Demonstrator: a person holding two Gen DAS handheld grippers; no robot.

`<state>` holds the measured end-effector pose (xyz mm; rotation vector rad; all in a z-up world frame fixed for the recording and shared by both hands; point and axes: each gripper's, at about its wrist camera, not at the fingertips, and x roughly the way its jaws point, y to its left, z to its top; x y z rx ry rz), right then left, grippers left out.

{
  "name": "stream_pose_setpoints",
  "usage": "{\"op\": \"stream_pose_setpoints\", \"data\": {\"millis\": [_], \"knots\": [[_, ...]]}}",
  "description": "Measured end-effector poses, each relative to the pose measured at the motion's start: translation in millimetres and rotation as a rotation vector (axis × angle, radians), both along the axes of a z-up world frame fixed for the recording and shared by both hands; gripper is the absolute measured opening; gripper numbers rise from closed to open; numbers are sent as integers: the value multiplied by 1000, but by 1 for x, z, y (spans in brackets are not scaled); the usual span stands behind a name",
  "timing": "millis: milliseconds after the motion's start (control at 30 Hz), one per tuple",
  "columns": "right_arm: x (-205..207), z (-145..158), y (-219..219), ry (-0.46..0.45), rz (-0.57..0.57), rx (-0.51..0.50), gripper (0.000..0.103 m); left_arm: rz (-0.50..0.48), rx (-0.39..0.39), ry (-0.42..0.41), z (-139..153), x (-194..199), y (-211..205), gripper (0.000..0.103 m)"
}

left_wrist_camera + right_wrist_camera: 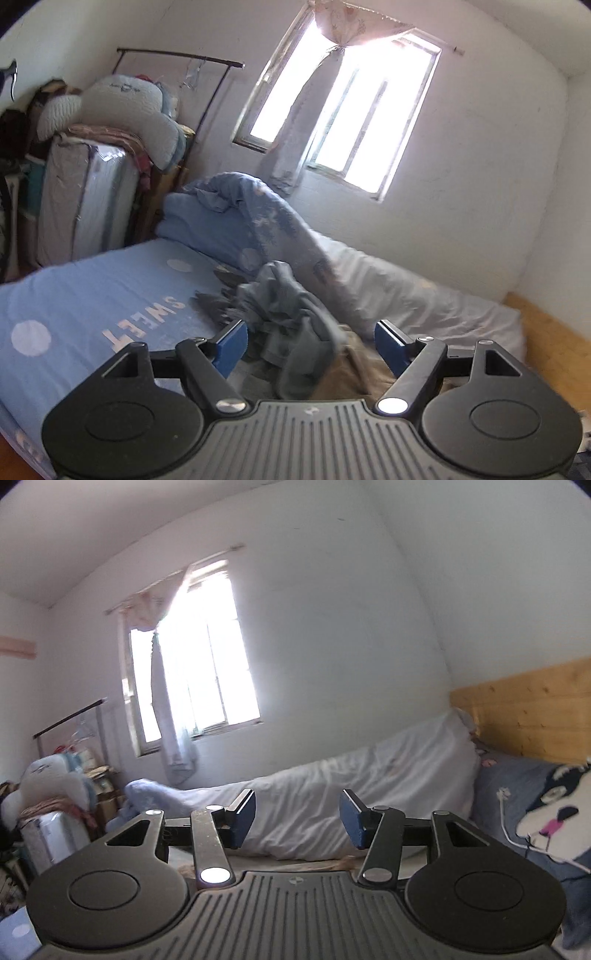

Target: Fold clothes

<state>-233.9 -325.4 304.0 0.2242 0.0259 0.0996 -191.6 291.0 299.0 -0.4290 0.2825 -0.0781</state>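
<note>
A crumpled grey garment (284, 325) lies in a heap on the blue bedsheet (92, 295), partly over a tan cloth (354, 373). It looks soft, light and limp; a free edge or corner seems the best hold. The left gripper (310, 343) hangs above it with jaws apart and empty; the right gripper (297, 818) is also spread and empty, facing the white duvet (332, 794).

grey garment (291, 325): motion-blurred | tan cloth (354, 373): partly hidden

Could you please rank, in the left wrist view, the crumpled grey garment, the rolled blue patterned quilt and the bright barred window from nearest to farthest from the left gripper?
1. Crumpled grey garment, lying on the bed just ahead of the open left gripper.
2. Rolled blue patterned quilt, farther up the bed.
3. Bright barred window, on the far wall.
</note>
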Motion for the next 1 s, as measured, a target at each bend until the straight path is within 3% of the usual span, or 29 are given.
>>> {"op": "stream_pose_setpoints", "data": {"millis": [67, 133, 267, 367, 433, 567, 800, 1000], "knots": [[-7, 3, 23, 2, 57, -11, 67, -47, -43, 13, 4, -14, -4, 88], [-5, -1, 53, 22, 154, -3, 67, -85, -46, 28, 0, -23, -15, 88], [13, -38, 140, 109, 330, -55, 67, -114, -9, 61, -29, -32, -45, 88], [27, -75, 203, 141, 439, -106, 67, -123, -102, 69, -59, -34, -49, 88], [35, -100, 236, 159, 474, -131, 67, -133, -144, 68, -74, -33, -48, 88], [46, -151, 285, 208, 512, -188, 67, -63, -89, 100, -92, -32, -48, 89], [41, -237, 369, 267, 629, -516, 66, 5, -135, 172, -129, -34, -34, 89], [41, -284, 398, 328, 639, -653, 64, 32, -227, 233, -161, -30, -21, 89]]}}
